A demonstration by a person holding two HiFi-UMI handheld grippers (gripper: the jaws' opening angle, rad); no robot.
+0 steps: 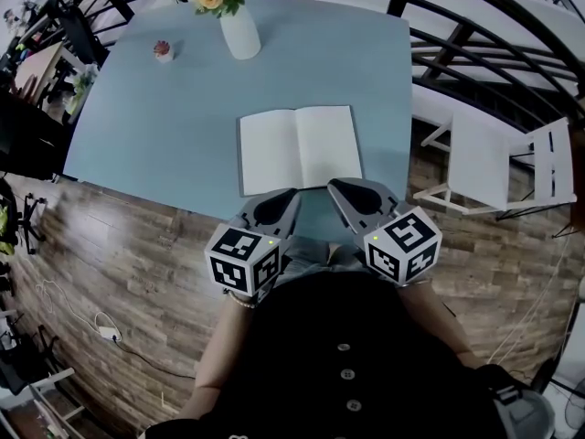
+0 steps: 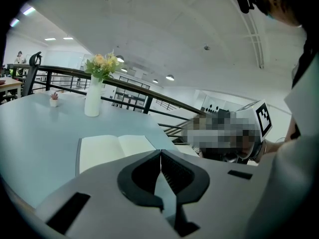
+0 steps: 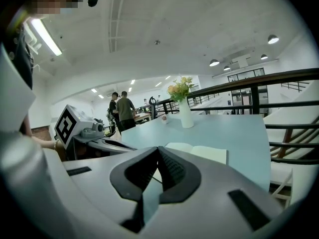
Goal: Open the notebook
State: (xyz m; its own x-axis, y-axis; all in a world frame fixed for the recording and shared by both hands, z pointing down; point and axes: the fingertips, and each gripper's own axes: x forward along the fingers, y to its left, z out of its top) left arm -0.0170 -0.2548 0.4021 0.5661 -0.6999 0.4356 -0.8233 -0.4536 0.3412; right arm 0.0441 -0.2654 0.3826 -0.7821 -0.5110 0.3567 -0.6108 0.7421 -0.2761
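The notebook (image 1: pixel 299 148) lies open and flat on the blue table (image 1: pixel 164 126), its two blank white pages showing, close to the table's near edge. It also shows in the left gripper view as the notebook (image 2: pixel 112 148) and in the right gripper view as the notebook (image 3: pixel 202 153). My left gripper (image 1: pixel 291 193) hovers just short of the near edge, below the left page, jaws shut and empty. My right gripper (image 1: pixel 335 186) sits beside it below the right page, also shut with nothing held. Neither touches the notebook.
A white vase with flowers (image 1: pixel 236 16) and a small potted plant (image 1: pixel 163 50) stand at the table's far side. A white chair (image 1: pixel 498 163) stands right of the table. Black railings (image 1: pixel 475 35) run behind. People stand far off (image 3: pixel 122 111).
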